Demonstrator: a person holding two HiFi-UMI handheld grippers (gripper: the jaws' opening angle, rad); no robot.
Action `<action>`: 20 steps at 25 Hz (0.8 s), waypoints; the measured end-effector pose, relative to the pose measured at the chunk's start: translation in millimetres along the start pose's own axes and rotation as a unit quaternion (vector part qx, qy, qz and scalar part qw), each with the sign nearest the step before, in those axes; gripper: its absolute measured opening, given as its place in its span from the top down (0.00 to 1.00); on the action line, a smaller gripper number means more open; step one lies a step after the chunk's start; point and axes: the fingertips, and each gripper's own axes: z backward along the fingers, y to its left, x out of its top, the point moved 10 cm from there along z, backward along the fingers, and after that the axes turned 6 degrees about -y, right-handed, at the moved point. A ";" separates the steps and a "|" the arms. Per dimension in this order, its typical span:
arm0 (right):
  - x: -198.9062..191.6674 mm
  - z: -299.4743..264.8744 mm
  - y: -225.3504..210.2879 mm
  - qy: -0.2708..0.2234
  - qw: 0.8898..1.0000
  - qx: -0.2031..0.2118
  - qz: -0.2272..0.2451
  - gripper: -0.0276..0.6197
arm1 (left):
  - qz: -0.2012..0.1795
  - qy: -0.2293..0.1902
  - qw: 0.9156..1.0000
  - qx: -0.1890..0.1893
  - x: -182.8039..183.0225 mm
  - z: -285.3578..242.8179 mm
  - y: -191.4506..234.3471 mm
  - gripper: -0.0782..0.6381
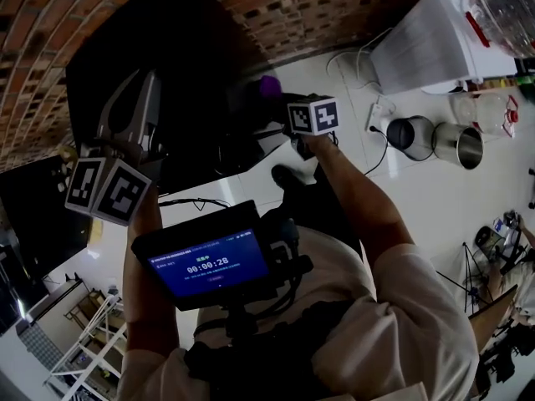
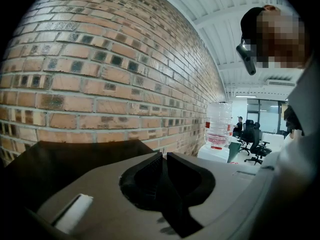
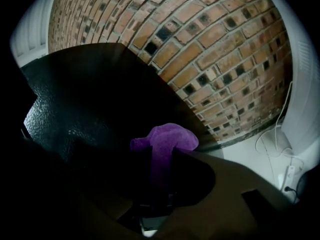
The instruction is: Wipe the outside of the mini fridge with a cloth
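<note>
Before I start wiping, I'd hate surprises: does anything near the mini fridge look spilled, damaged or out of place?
No spill or damage shows. Only clutter: a power strip and two metal pots on the floor by the water dispenser.

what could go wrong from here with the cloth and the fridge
1. Only a small wad of the purple cloth sticks out past the right gripper, so its jaws may scrape the mini fridge rather than wipe it.
2. The cloth looks pinched by a narrow strip, so rubbing might pull it free.
3. The left gripper, shut and empty, points at the brick wall and could bump it.
</note>
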 end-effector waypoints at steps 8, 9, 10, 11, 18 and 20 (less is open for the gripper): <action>-12.7 -21.5 -28.2 0.049 0.998 -0.044 0.002 0.78 | 0.001 0.000 1.000 0.005 -0.4 0.0 1.1 0.84; -11.3 -23.7 -29.8 0.049 0.998 -0.050 0.002 0.78 | 0.001 0.000 1.000 0.005 0.0 -0.3 1.3 0.85; -9.9 -25.9 -31.9 0.050 0.997 -0.057 0.005 0.78 | 0.001 0.000 1.000 0.005 0.2 -0.4 1.5 0.85; -9.3 -28.2 -34.3 0.053 0.996 -0.065 0.010 0.78 | 0.001 0.000 1.000 0.005 0.3 -0.4 1.7 0.84; -8.2 -33.6 -49.6 0.078 0.991 -0.107 0.031 0.78 | 0.002 0.000 1.000 0.006 -0.2 0.0 1.8 0.85; -6.0 -30.2 -50.2 0.073 0.991 -0.108 0.029 0.78 | 0.003 0.000 1.000 0.006 -0.5 0.5 2.3 0.85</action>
